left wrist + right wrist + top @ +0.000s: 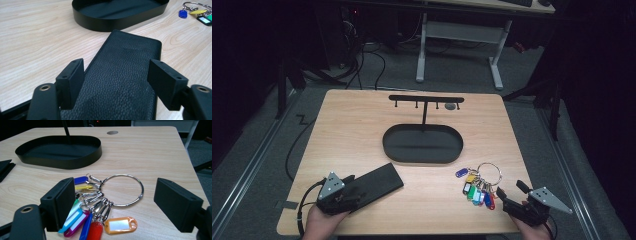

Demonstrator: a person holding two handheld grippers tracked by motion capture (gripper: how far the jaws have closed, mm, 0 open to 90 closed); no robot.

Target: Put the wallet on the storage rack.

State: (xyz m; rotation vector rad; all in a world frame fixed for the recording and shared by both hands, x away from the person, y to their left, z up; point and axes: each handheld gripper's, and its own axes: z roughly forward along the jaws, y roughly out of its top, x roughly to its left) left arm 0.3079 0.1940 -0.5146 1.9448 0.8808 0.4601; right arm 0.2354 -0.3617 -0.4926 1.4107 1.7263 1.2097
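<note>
Wallet (125, 75): flat, stiff, grainy leather; pinch across long edges.
Key ring (122, 191): light, floppy tags; grab the metal loop.
Left hand-held gripper (117, 80): released, straddling wallet.
Right hand-held gripper (112, 205): released.

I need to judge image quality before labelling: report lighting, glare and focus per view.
High view: the table is lit while the room around it falls nearly black; the image is soft. Left gripper view: the black wallet shows crisp leather grain, and the near jaws look a bit soft. Right gripper view: the key ring carries small glints, the tags are sharp, and the background is dark.
</note>
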